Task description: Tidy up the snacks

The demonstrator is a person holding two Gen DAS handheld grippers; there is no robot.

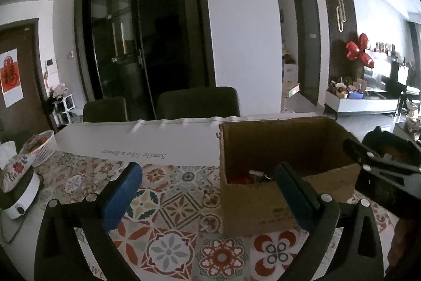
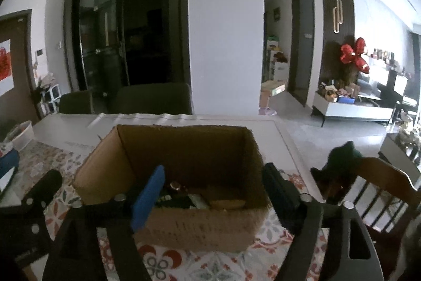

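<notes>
An open brown cardboard box [image 1: 265, 207] stands on the patterned tablecloth [image 1: 171, 204]. It also shows in the right wrist view [image 2: 189, 223], with several snack packets [image 2: 184, 198] lying on its bottom. My left gripper [image 1: 210, 194] is open and empty, its right finger over the box's near left corner. My right gripper [image 2: 213, 196] is open and empty, straddling the box's near wall; it also shows at the right of the left wrist view [image 1: 379, 165].
A white basket of fruit [image 1: 42, 146] and a white appliance [image 1: 18, 196] sit at the table's left. Two dark chairs [image 1: 197, 102] stand behind the table. A wooden chair [image 2: 381, 191] is at the right. A white cloth strip [image 1: 163, 141] lies behind the box.
</notes>
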